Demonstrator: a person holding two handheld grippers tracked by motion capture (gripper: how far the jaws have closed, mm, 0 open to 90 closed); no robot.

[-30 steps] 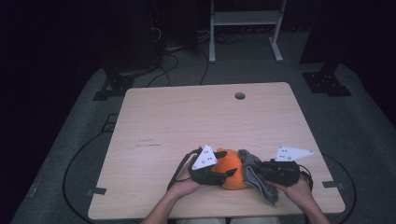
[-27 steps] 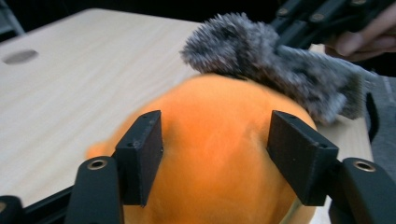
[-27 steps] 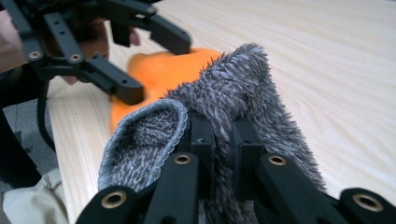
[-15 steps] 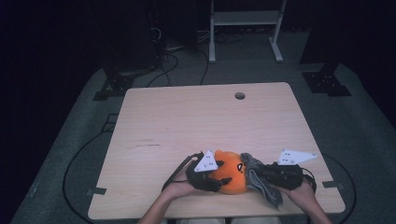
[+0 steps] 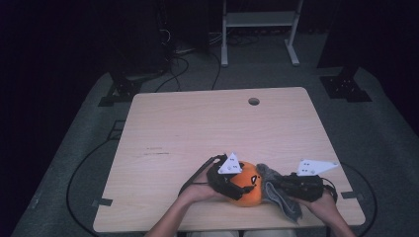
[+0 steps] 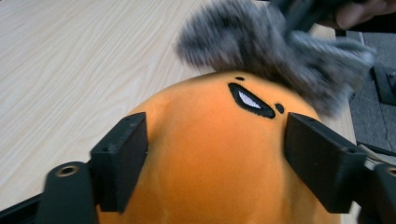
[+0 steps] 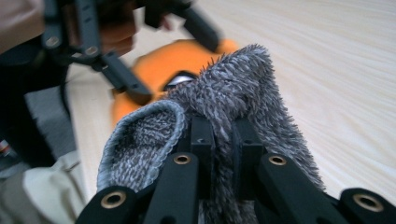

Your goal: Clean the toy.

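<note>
Orange plush toy sitting at table's near edge, left gripper straddling it, jaws just widening, pads not pressing, right gripper clamping grey fuzzy sock, sock touching the toy.

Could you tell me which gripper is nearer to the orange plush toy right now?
The left. The left gripper straddles the orange plush toy, a jaw on each side. The right gripper sits beside it, pinching the grey fuzzy sock.
</note>
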